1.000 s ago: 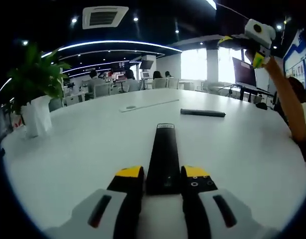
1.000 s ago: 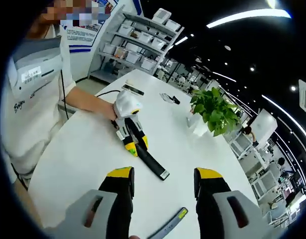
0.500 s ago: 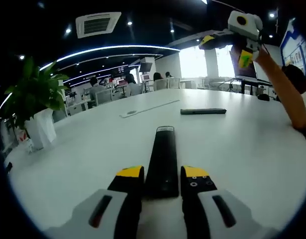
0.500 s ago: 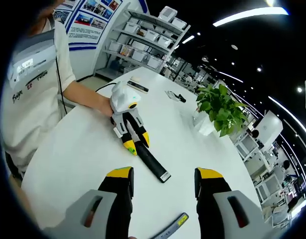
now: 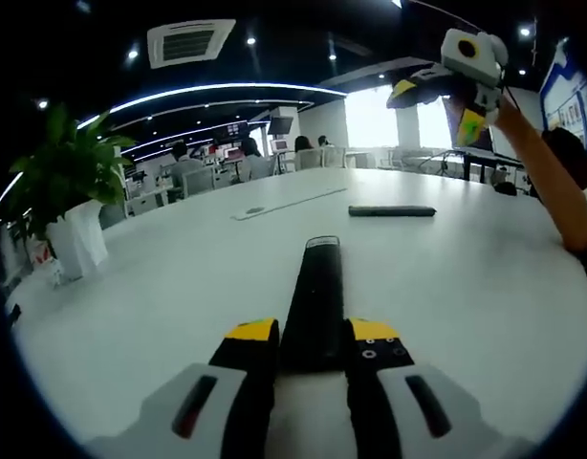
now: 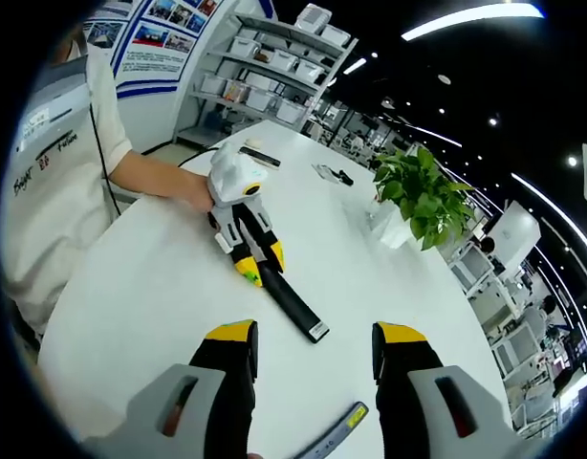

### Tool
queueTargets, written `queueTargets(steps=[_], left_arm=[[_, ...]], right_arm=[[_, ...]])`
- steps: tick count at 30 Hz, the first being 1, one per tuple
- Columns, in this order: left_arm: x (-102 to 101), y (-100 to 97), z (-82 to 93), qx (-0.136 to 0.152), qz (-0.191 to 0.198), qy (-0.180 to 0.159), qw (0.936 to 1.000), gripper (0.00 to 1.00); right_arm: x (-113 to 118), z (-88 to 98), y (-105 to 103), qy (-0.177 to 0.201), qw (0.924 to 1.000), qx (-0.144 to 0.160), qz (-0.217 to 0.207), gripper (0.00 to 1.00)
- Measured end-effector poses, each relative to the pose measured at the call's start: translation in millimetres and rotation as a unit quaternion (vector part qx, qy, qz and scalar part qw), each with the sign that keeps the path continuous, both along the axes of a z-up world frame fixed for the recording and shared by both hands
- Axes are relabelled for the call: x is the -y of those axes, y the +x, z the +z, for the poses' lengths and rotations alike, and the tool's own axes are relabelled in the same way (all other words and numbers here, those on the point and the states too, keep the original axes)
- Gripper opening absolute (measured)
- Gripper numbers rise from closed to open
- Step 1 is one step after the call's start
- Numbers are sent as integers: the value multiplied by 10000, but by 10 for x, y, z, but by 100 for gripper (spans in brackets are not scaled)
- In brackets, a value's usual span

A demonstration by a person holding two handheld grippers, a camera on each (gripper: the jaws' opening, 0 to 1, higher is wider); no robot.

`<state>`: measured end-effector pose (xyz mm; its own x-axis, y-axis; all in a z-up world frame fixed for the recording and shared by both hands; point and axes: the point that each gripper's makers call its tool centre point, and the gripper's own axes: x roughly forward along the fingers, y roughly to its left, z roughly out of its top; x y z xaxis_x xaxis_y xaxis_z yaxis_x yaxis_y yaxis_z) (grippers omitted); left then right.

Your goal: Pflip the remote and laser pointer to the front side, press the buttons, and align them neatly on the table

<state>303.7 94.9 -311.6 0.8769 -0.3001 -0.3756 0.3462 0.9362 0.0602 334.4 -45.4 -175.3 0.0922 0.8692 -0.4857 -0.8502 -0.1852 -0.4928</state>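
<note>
A long black remote (image 5: 315,296) lies lengthwise between my left gripper's (image 5: 313,331) yellow-tipped jaws, which are shut on its near end, low over the white table (image 5: 160,287). The right gripper view shows the same grip: left gripper (image 6: 250,266) on the remote (image 6: 295,306). A slim dark laser pointer (image 5: 392,211) lies flat farther out; its end with a yellow mark (image 6: 334,432) sits between and below my right gripper (image 6: 313,346), which is open and held in the air. From the left gripper view the right gripper (image 5: 437,84) hangs high at the upper right.
A potted green plant (image 5: 69,186) in a white pot stands at the table's left edge, also seen as the plant (image 6: 418,196). A white strip (image 5: 274,203) and small dark items (image 6: 332,174) lie far off. The person's arm (image 6: 155,177) reaches over the table edge.
The left gripper keeps its hold on the remote, which has shifted slightly. The right gripper has swung a little up and leftward in the air and stays open.
</note>
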Motion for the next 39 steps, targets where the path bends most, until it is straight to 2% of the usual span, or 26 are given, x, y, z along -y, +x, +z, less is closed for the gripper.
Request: queueTargets(steps=[3, 6, 11, 16, 23, 24, 29, 31, 35, 39], left_arm=[[7, -10, 1, -18, 18, -48, 10000, 29], [21, -24, -2, -44, 28, -120, 9999, 29], [31, -40, -6, -82, -13, -162, 9998, 29], [38, -55, -10, -105, -50, -160, 9998, 29], [39, -42, -23, -73, -57, -231, 9997, 29], [47, -35, -31, -85, -52, -374, 9992, 29], [38, -22, -27, -73, -83, -274, 9996, 29], [39, -21, -25, -67, -103, -267, 9996, 29], [39, -14, -24, -90, -76, -256, 9996, 29], [39, -16, -23, -126, -68, -225, 9996, 29]], right_arm=[[-17, 9, 8, 34, 10000, 26, -27, 50], [-8, -66, 45, -153, 9997, 181, -18, 49], [-22, -82, 49, -68, 10000, -12, 37, 49], [-24, -150, 72, -175, 9998, -20, -11, 49], [-78, -217, 102, -97, 9997, -208, -11, 49], [-95, -205, 106, -52, 9997, -221, -8, 49], [-100, -160, 53, 94, 9994, -332, 1, 49], [-74, -155, 33, -47, 9999, -158, -27, 49], [-109, 8, -52, 246, 9994, -203, 145, 49], [-80, -7, 13, 145, 9999, -75, 40, 49]])
